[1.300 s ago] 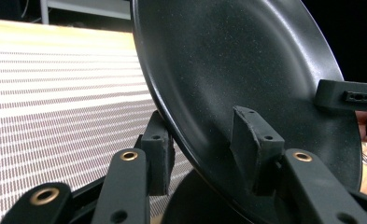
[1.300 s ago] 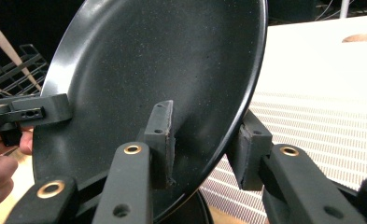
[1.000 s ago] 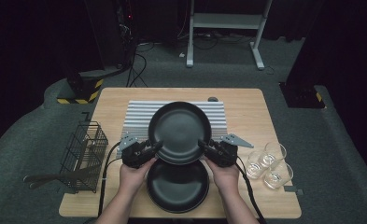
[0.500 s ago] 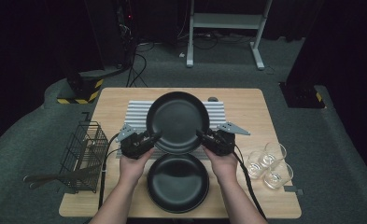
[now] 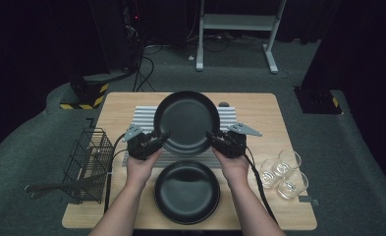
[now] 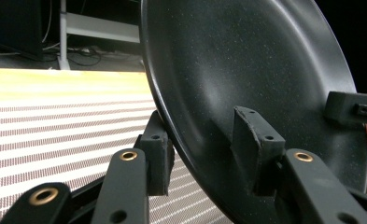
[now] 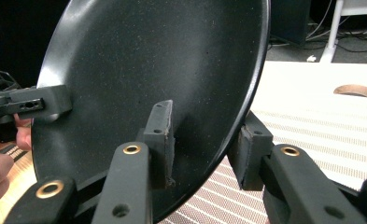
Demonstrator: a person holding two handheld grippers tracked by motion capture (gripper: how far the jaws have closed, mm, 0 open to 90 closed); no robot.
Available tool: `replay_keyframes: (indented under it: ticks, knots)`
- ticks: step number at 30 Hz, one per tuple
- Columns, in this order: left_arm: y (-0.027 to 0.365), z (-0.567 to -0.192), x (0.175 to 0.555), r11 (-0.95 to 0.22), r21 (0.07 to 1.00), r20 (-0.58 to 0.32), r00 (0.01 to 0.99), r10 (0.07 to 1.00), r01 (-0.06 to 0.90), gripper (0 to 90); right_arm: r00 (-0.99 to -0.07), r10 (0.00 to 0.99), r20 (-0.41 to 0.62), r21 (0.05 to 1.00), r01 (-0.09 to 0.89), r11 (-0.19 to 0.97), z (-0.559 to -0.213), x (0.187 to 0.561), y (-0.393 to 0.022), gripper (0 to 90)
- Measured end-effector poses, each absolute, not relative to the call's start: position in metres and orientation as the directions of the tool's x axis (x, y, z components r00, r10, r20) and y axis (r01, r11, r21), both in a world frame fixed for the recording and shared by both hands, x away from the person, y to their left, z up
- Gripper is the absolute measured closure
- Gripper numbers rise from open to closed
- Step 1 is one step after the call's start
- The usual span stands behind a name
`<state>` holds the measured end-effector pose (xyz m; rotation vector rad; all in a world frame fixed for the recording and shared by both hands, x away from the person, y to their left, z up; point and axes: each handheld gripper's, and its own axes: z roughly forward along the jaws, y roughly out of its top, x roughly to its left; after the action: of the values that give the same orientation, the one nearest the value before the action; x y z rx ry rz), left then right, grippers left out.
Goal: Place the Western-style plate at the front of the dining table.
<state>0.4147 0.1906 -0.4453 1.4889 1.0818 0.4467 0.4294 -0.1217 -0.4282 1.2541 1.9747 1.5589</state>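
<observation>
The black plate (image 5: 186,123) is round and shallow, with a matte, finely speckled surface and a raised, slightly glossy rim; it sits at the centre of the high view, held above the striped mat (image 5: 146,115) with its hollow side up toward the camera. The left gripper (image 5: 160,139) clamps the plate's lower left rim and the right gripper (image 5: 212,139) its lower right rim. In the left gripper view the plate (image 6: 265,79) takes up the upper right of the frame, its edge pinched between the two dark pads, one on the hollow face and one behind the rim; the right gripper view shows the same grip mirrored, the plate (image 7: 158,70) at upper left. Both sets of jaws stand narrow, closed on the rim. Just below in the high view, a second black plate (image 5: 186,191) lies flat on the wooden table (image 5: 259,105). A wire basket (image 5: 85,157) stands at the table's left edge, and three clear glasses (image 5: 284,172) cluster at lower right.
</observation>
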Motion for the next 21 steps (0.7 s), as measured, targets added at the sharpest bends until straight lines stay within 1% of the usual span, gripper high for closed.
replay_keyframes:
  ticks: [8,21]
  knots:
    - [0.194,-0.445,0.422,0.115,0.924,-0.295,0.492,0.819,0.364,59.2,-0.565,0.787,0.25,0.902,0.432,0.024,-0.425,0.438,-0.119,63.8]
    - [0.196,-0.458,0.433,0.113,0.912,-0.31,0.481,0.82,0.395,59.3,-0.56,0.788,0.257,0.885,0.464,0.041,-0.437,0.45,-0.116,63.8]
